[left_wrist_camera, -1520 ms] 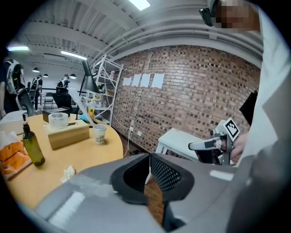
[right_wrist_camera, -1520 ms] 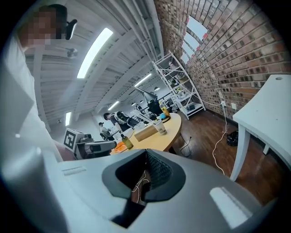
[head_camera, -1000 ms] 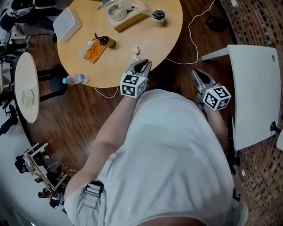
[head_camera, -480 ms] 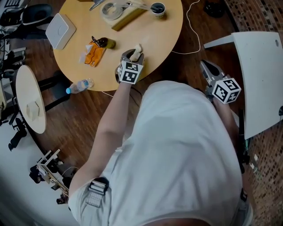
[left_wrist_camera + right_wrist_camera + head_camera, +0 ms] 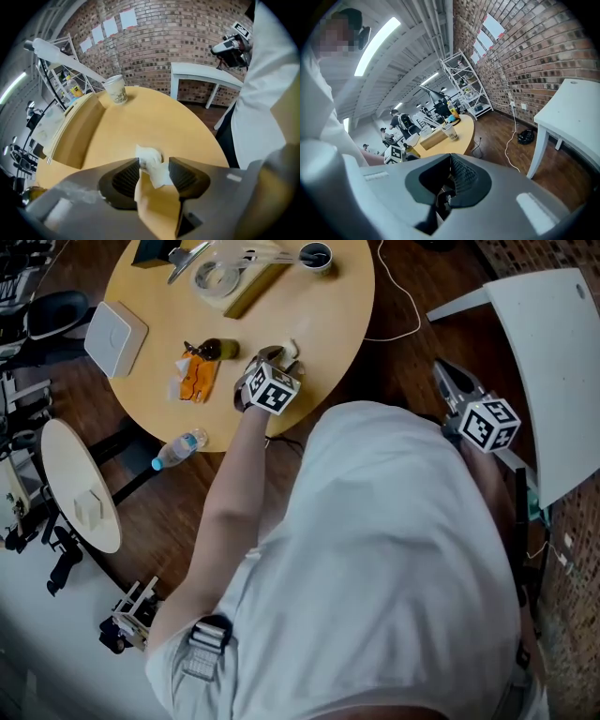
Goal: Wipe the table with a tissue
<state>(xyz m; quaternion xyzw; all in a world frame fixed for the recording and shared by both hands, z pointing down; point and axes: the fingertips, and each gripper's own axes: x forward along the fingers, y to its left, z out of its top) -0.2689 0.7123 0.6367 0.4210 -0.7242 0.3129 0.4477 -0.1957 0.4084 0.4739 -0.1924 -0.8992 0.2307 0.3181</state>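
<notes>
Head view, left to right: a small white round side table (image 5: 80, 486) stands on the wooden floor, well apart from the round wooden table (image 5: 323, 320). A white box (image 5: 115, 337) sits at that table's left edge. A water bottle (image 5: 178, 450) lies on the floor just beside the table's near rim. An orange packet (image 5: 195, 374) rests on the tabletop, with a tape roll (image 5: 214, 279) farther back. The left gripper (image 5: 275, 359) points steeply down at the tabletop near its near edge. The left gripper view shows its jaws wide apart, having just been opening. The crumpled white tissue (image 5: 149, 154) lies on the tabletop between the pads, which do not clamp it; in the head view the tissue (image 5: 292, 349) shows just beside the jaw tips. A paper cup (image 5: 315, 255) stands at the far rim. A white cable (image 5: 401, 298) trails across the floor. The right gripper (image 5: 448, 381) is held off the table, over the floor, jaws closed together with nothing seen between them. A white rectangular table (image 5: 553, 381) stands at far right.
</notes>
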